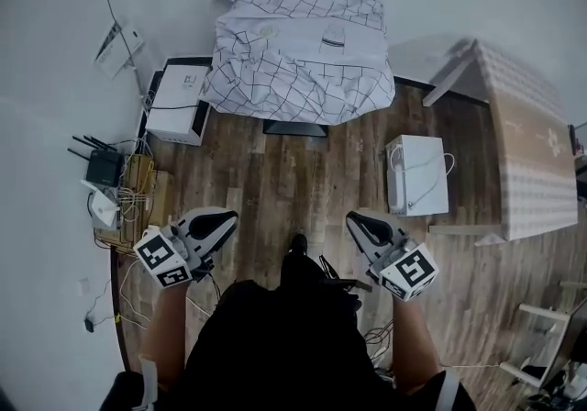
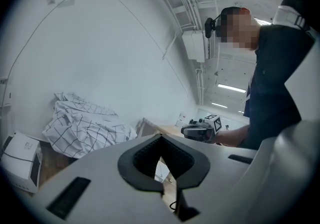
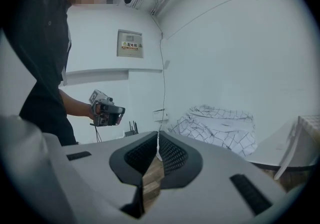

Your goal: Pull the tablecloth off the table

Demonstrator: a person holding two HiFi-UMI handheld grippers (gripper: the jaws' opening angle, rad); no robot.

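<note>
The left tool [image 1: 223, 219] is pressed together and has nothing between its jaws. The right tool [image 1: 356, 220] is also pressed together and empty. Both are in the lower half of the head view, above the wooden floor [image 1: 293, 171], with their tips toward the top of the frame. The checked cloth [image 1: 293, 47] lies rumpled at the top centre, against the wall and well apart from both tools. It covers a worktop [image 1: 295, 128], of which only a dark edge shows below it. A white box [image 1: 417, 175] stands on the floor right of centre. A second worktop [image 1: 527, 152] with a beige pattern is at the right edge. A router [image 1: 101, 166] with cables is at the left.
</note>
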